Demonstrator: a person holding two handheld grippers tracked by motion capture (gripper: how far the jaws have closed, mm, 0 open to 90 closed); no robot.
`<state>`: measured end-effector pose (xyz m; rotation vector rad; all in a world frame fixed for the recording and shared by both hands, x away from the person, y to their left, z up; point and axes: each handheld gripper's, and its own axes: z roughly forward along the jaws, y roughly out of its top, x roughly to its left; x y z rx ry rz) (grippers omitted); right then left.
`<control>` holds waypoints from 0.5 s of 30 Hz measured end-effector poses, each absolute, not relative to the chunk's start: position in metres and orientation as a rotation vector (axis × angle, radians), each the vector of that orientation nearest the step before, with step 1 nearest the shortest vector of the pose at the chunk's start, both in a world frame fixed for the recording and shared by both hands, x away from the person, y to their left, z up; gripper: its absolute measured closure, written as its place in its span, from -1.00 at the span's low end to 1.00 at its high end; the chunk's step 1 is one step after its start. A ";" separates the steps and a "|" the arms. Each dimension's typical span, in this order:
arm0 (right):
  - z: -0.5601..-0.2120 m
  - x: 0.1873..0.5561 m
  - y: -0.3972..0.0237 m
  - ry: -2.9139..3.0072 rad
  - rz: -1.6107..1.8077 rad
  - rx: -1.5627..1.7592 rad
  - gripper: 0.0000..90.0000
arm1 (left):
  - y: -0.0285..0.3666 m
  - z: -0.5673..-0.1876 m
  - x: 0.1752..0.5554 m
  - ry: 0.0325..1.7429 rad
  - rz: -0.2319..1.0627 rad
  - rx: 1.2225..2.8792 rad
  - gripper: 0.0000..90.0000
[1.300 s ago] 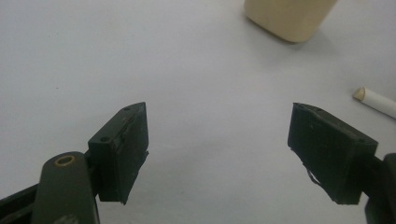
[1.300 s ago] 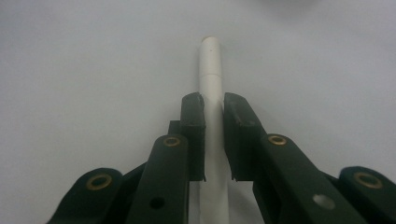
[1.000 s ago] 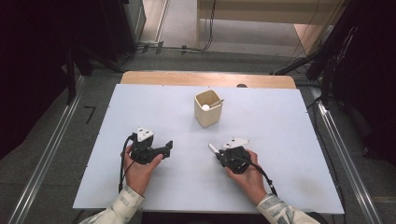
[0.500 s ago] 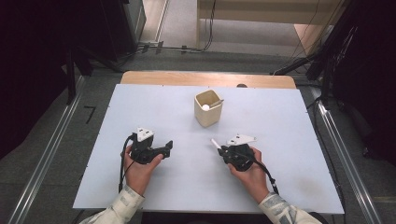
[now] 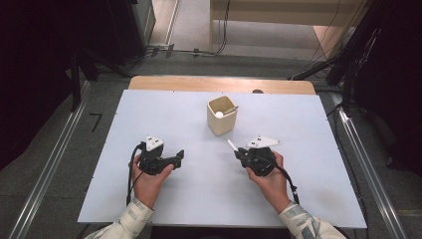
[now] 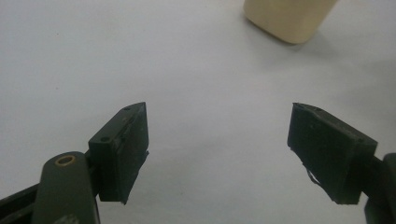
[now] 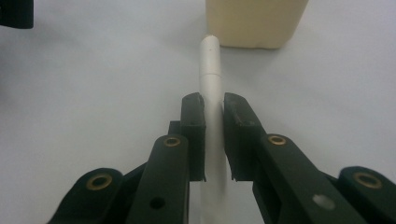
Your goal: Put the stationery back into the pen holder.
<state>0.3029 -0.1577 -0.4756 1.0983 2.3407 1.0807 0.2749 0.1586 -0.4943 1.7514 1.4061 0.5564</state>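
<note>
A white pen (image 7: 209, 65) is clamped between the two black jaws of my right gripper (image 7: 214, 106), its tip pointing at a cream square cup (image 7: 256, 21) just ahead. From above, the right gripper (image 5: 239, 152) hovers right of centre with the pen (image 5: 232, 145) sticking out toward the cup (image 5: 221, 119), which holds a small white ball and another stick-like item. My left gripper (image 5: 177, 158) rests left of centre, its jaws wide apart. In the left gripper view, that gripper (image 6: 219, 140) has only bare table between its jaws, and the cup (image 6: 287, 18) stands ahead to the right.
The white table board (image 5: 149, 114) lies on a wooden table whose far edge (image 5: 199, 82) shows behind it. Cables and dark stands crowd the floor beyond. One jaw of the left gripper (image 7: 16, 11) shows at the top left of the right gripper view.
My right gripper has risen a little with the white pen and drifted slightly right. The left gripper has stayed put.
</note>
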 end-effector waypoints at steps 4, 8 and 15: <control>-0.472 0.306 -0.160 2.325 1.102 1.108 0.71 | 0.158 -0.495 0.275 1.406 0.552 1.753 -0.51; -0.467 0.309 -0.161 2.310 1.120 1.107 0.71 | 0.158 -0.495 0.275 1.409 0.552 1.753 -0.51; -0.460 0.315 -0.161 2.294 1.139 1.100 0.71 | 0.158 -0.495 0.276 1.410 0.550 1.751 -0.51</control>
